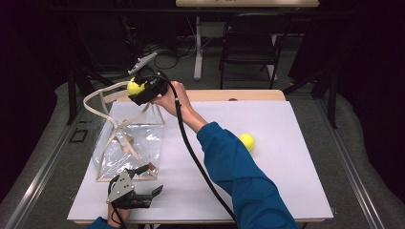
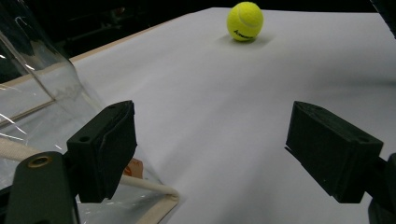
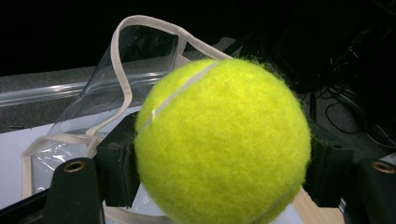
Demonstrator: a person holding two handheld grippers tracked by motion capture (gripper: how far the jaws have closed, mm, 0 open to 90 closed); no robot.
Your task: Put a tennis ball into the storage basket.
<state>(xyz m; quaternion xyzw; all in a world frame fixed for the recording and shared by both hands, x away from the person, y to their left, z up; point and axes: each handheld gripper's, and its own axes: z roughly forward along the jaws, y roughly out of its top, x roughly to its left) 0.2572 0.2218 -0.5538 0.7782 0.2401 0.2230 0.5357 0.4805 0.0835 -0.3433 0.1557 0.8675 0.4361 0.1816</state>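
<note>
The right gripper (image 1: 138, 89) is clamped on a tennis ball (image 3: 223, 140), held above the mouth of the clear bag (image 1: 129, 143) (not yet released). A second ball (image 1: 247, 141) waits right of the bag; the left gripper (image 1: 148, 193), jaws wide and empty, rests near the bag's front corner.

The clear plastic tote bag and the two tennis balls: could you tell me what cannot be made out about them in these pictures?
- Held yellow tennis ball: right gripper view, its sides are covered by the right hand-held gripper pads.
- Clear plastic tote bag: high view, glare blurs its contents.
- Loose yellow tennis ball: left gripper view, print too small.
</note>
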